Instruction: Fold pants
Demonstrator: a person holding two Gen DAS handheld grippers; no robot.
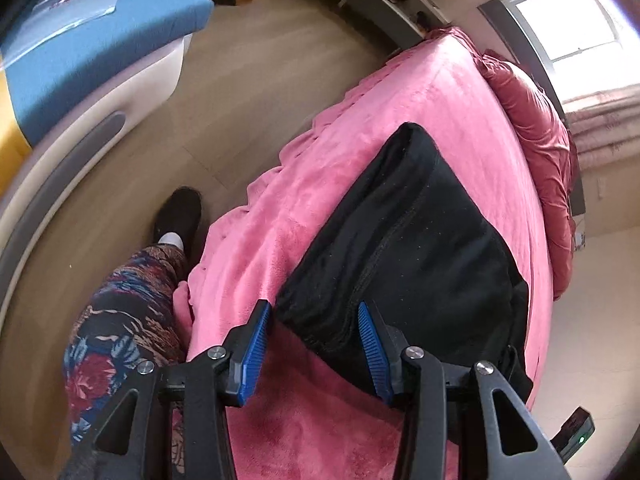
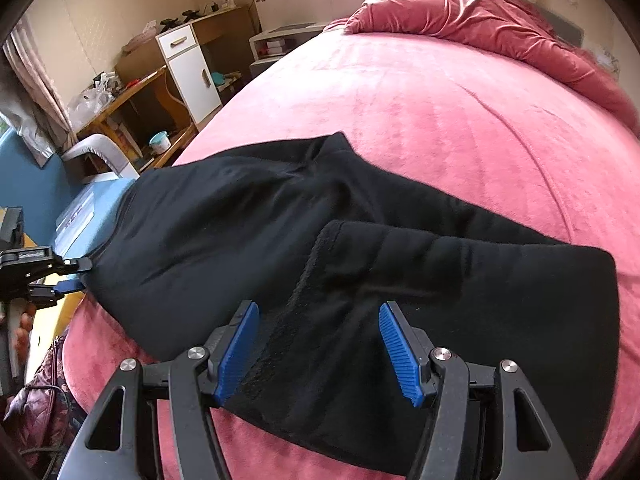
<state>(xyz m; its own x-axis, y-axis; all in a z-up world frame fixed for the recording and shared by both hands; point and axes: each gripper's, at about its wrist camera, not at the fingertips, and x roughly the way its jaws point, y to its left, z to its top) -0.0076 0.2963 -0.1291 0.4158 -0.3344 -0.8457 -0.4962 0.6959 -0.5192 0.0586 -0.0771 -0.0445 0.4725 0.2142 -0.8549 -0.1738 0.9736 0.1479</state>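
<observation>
One pair of black fleece pants is spread mid-frame on the pink plush bedspread. Two grippers are seen: the left gripper and the right gripper, both spread apart and holding nothing. The folded leg could be dragged askew if only one layer is pinched.

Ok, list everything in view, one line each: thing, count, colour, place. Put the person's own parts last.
pants: one, black, partly folded on the bed near its front edge
bed: one, pink cover, fills both views
pillow: one, dark red, at the bed's far end
cabinet: one, white, by the far wall
desk: one, wooden, beside the cabinet
cup: one, teal, under the desk
left gripper: jaws open over the pants' edge
right gripper: jaws open over the pants
shoe: one, black, on the floor
</observation>
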